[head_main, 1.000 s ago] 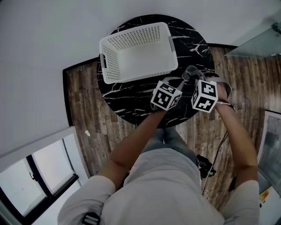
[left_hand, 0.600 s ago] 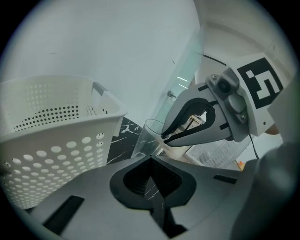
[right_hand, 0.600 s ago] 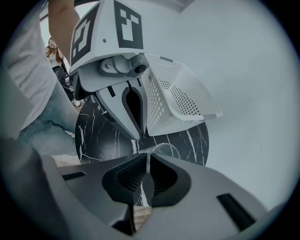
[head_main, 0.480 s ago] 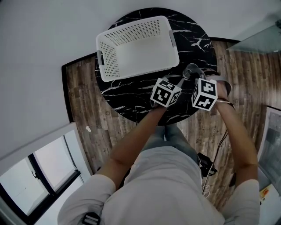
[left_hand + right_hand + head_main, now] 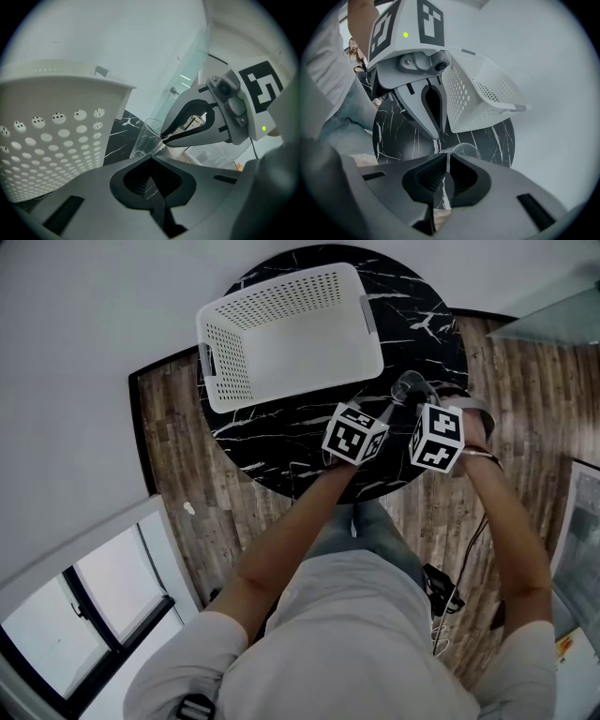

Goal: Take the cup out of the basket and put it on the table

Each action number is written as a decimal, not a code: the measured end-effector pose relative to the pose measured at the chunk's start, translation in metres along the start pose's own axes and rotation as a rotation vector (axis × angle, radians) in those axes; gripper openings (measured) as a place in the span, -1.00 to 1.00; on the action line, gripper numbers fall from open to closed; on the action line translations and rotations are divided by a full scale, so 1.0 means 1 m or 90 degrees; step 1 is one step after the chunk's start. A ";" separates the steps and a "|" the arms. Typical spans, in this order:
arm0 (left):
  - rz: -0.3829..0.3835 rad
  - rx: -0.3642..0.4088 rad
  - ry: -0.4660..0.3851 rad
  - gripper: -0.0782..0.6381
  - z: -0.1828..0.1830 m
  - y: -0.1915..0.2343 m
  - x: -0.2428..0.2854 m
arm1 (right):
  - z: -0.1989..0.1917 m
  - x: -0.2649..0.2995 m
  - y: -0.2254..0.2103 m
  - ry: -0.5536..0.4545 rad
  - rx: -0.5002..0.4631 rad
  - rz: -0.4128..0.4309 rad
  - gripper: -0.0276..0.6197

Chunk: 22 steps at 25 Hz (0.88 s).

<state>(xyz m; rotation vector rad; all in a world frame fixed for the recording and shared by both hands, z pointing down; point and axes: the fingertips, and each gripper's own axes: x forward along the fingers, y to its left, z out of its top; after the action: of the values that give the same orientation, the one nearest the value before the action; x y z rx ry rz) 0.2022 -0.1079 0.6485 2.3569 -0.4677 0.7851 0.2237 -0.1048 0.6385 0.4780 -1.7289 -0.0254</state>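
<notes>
Presently the right tool (image 5: 445, 157) is pinching the cup (image 5: 467, 149) by its rim near the basket (image 5: 218, 381); the left tool (image 5: 151, 159) is hovering clenched, empty, beside it.

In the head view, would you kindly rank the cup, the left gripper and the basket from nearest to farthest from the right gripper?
1. cup: at the jaw tips of the right gripper, which pinch its rim.
2. left gripper: close beside it, on the left.
3. basket: farthest, on the far left part of the table.
</notes>
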 end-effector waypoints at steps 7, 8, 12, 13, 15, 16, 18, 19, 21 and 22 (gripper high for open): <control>0.000 -0.013 0.003 -0.79 -0.004 0.006 0.007 | -0.003 0.011 0.003 0.005 -0.006 0.007 -0.84; 0.001 -0.015 0.004 -0.79 -0.005 0.008 0.008 | -0.004 0.013 0.003 0.005 -0.007 0.007 -0.84; 0.003 -0.023 0.009 -0.79 -0.009 0.012 0.012 | -0.006 0.018 0.002 0.009 -0.013 0.004 -0.84; 0.003 -0.024 0.009 -0.79 -0.010 0.012 0.012 | -0.007 0.018 0.003 0.010 -0.014 0.004 -0.84; 0.003 -0.026 0.011 -0.79 -0.011 0.012 0.013 | -0.008 0.020 0.005 0.012 -0.016 0.005 -0.84; 0.002 -0.027 0.011 -0.79 -0.012 0.012 0.014 | -0.008 0.020 0.005 0.012 -0.017 0.005 -0.84; 0.002 -0.029 0.012 -0.79 -0.013 0.012 0.015 | -0.009 0.022 0.005 0.011 -0.018 0.005 -0.84; 0.002 -0.030 0.013 -0.79 -0.013 0.012 0.016 | -0.010 0.022 0.005 0.012 -0.020 0.004 -0.84; 0.001 -0.031 0.012 -0.79 -0.012 0.013 0.017 | -0.011 0.023 0.004 0.014 -0.025 0.001 -0.84; 0.002 -0.032 0.012 -0.79 -0.013 0.013 0.018 | -0.011 0.023 0.004 0.015 -0.027 -0.001 -0.84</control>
<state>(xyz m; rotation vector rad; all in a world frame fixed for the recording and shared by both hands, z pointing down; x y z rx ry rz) 0.2038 -0.1121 0.6735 2.3017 -0.4772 0.7868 0.2298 -0.1063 0.6639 0.4468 -1.7014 -0.0569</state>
